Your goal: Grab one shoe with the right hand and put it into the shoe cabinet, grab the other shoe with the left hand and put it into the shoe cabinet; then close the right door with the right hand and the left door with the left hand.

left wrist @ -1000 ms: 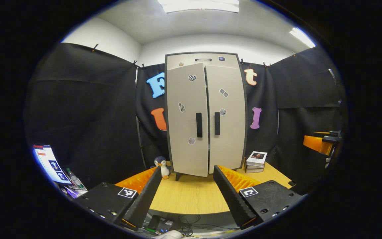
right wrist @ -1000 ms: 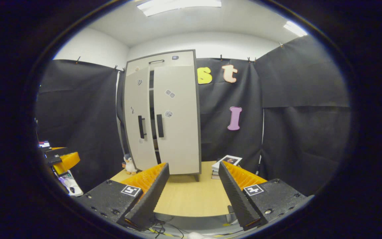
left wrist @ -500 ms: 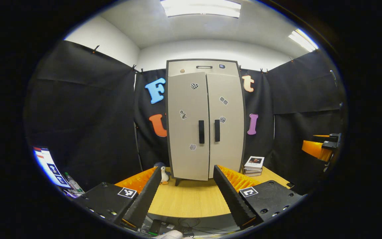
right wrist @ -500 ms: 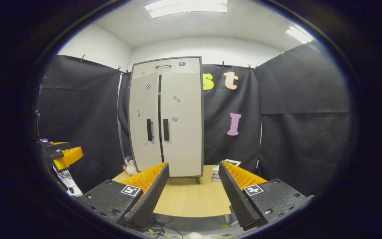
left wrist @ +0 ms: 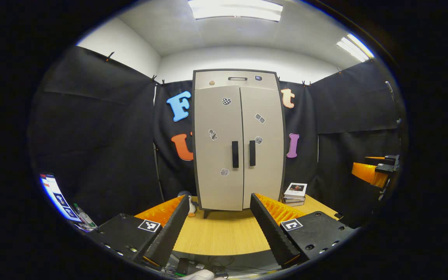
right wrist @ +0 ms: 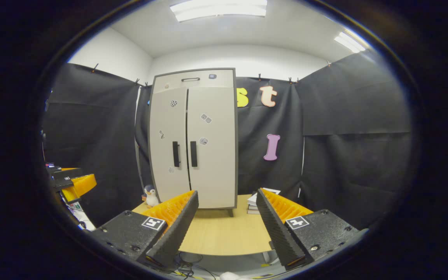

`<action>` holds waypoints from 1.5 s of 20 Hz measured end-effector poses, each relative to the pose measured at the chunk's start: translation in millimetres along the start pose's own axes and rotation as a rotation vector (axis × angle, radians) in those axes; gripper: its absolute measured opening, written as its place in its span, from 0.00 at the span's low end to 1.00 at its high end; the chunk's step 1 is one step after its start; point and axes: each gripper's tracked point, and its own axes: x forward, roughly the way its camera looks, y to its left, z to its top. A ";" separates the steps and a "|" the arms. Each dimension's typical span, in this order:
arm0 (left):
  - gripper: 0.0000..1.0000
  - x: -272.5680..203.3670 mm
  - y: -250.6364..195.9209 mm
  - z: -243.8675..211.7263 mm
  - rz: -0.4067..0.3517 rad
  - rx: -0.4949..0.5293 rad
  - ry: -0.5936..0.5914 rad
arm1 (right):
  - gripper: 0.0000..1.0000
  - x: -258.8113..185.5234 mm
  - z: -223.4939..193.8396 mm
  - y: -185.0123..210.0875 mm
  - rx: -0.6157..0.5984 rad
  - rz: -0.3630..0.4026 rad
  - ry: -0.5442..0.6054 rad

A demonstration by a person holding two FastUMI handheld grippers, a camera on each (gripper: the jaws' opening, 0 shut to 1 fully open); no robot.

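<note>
Finally Shut: Both Cabinet Doors Sit Flush

My shoe cabinet (left wrist: 238,140) stands at the back of the desk (left wrist: 224,233), its left door (left wrist: 217,147) and right door (left wrist: 263,147) meeting along the centre seam with the two dark handles (left wrist: 242,154) side by side. From the right gripper view a thin dark line runs between the doors; I cannot tell whether that is a small gap or just the seam. No shoes lie on the desk, so I judge they are inside, behind the doors, and the task looks as good as finished; at most a last nudge on a door may be left.

My left gripper (left wrist: 220,225) hangs well back from the cabinet, its fingers spread apart with nothing between them. My right gripper (right wrist: 228,225) is likewise held wide and empty, facing the cabinet from farther to the right.

Around the cabinet, a small toy penguin (left wrist: 191,202) stands just beside its left foot, and a short stack of books (left wrist: 295,193) rests near its right side. A lit screen (left wrist: 58,196) and a marker pen (left wrist: 82,214) sit off the desk's left edge. Nothing stands between my grippers and the doors.
</note>
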 end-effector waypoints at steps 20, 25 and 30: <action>0.96 3.8 34.6 -8.4 -0.009 0.008 -0.004 | 0.98 -2.2 -7.4 25.1 -0.009 -0.028 0.003; 0.96 5.3 37.7 -11.4 -0.011 0.011 0.000 | 0.98 0.2 -10.4 29.1 -0.011 -0.025 0.006; 0.96 14.9 35.2 -12.2 -0.005 0.009 0.000 | 0.98 8.3 -10.0 28.9 -0.015 -0.016 0.007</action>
